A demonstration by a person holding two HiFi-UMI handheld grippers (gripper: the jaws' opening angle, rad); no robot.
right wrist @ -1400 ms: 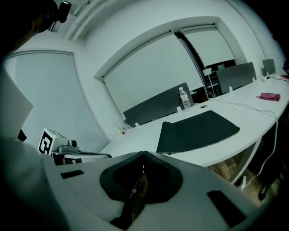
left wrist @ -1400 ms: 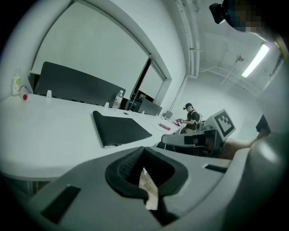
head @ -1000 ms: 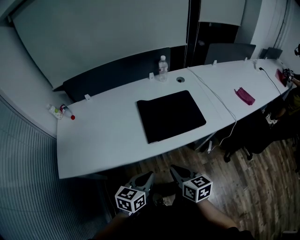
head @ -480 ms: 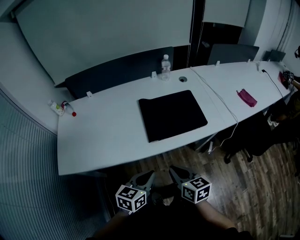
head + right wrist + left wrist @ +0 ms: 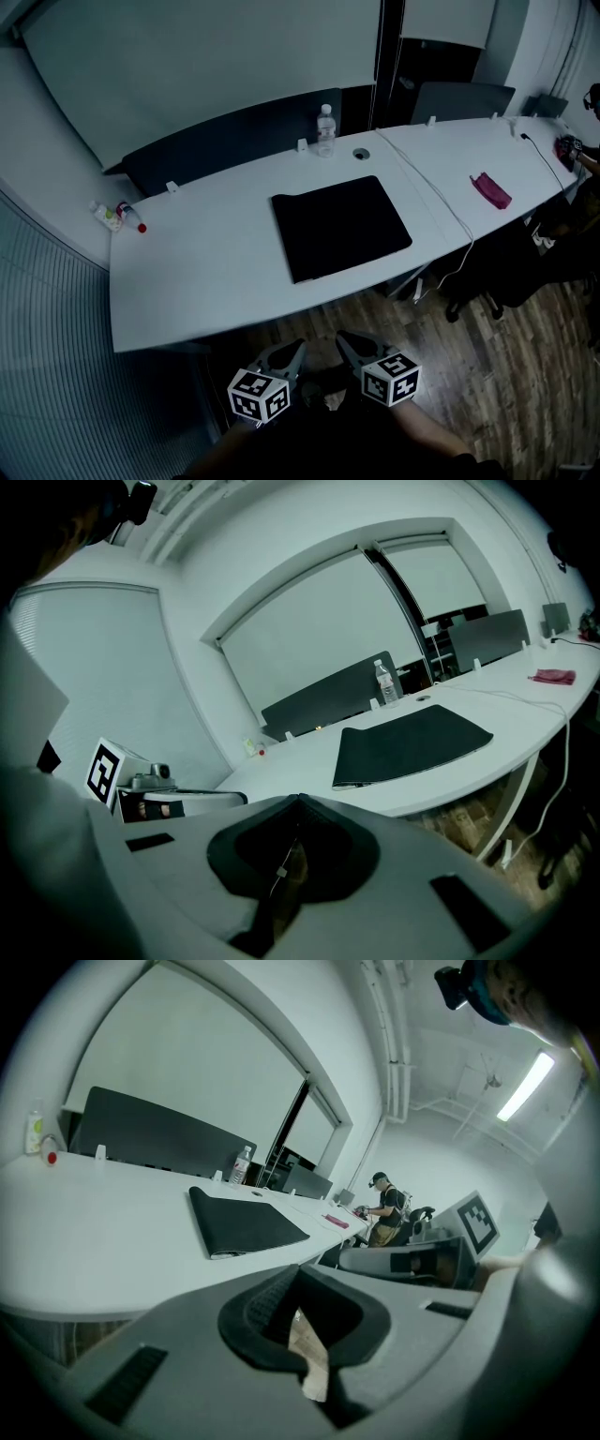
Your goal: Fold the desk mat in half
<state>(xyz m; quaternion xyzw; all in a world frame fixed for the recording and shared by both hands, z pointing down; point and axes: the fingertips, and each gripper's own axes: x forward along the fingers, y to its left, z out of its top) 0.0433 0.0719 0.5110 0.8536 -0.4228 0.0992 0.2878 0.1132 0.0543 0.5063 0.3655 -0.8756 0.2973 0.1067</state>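
Observation:
The black desk mat (image 5: 340,228) lies flat and unfolded on the white desk (image 5: 197,272), near its front edge. Both grippers hang below that edge, over the wooden floor and well apart from the mat. My left gripper (image 5: 294,348) and right gripper (image 5: 343,338) sit side by side with their tips pointing toward the desk. In the left gripper view the jaws (image 5: 300,1269) meet at the tip with nothing between them, and the mat (image 5: 246,1223) lies ahead. The right gripper's jaws (image 5: 298,799) are likewise shut and empty, with the mat (image 5: 412,744) beyond them.
A water bottle (image 5: 325,134) stands behind the mat by a dark divider panel (image 5: 225,141). Small bottles (image 5: 112,217) sit at the desk's far left. A cable (image 5: 441,202) and a pink cloth (image 5: 489,190) lie to the right. A person (image 5: 384,1208) stands far off.
Only the head view has shifted slightly. Both grippers and the mat are where they were.

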